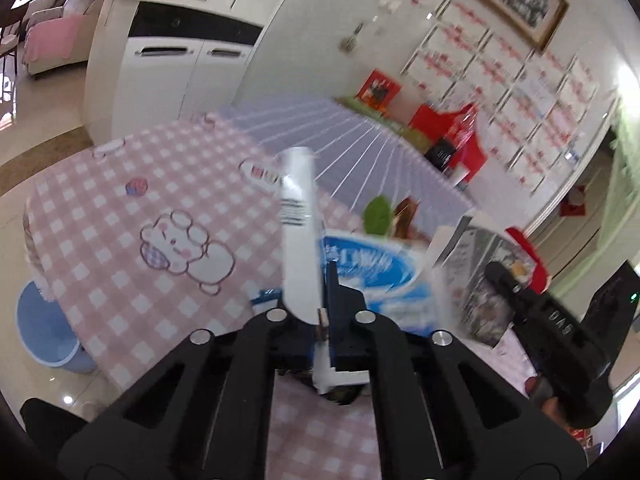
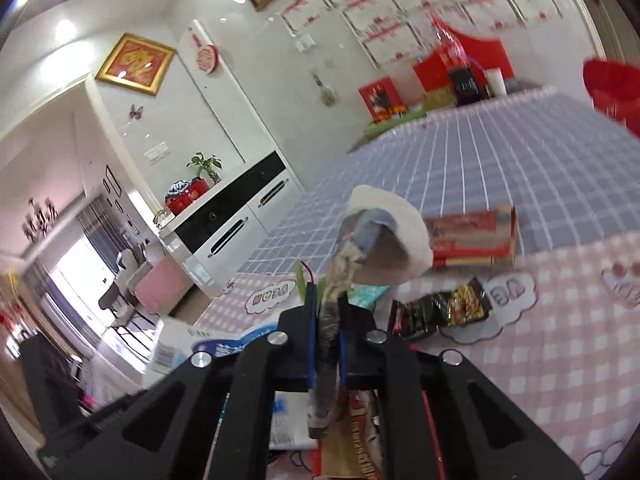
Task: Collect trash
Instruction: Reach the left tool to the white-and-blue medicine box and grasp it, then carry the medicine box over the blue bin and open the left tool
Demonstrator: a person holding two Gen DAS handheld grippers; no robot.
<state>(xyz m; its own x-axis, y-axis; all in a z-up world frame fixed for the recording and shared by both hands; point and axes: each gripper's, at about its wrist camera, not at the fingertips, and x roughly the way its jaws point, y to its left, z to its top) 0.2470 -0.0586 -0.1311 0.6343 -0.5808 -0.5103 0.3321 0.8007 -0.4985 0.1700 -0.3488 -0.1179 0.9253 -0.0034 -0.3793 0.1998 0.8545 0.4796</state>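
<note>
The surface [image 1: 100, 216], under a pink-and-white checked cloth with cartoon prints, carries a blue-and-white plastic package [image 1: 372, 268], a red cardboard box [image 2: 472, 236] and a black crinkled snack wrapper [image 2: 440, 312]. The left hand-held gripper [image 1: 320, 312] is clenched on a white folded paper wrapper [image 1: 300, 232] standing upright above the cloth. The right hand-held gripper [image 2: 328, 312] grasps a crumpled grey-and-white paper wrapper [image 2: 380, 236].

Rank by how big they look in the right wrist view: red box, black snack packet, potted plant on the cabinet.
1. red box
2. black snack packet
3. potted plant
The plant stands much farther from the camera, so its true size is unsure.
</note>
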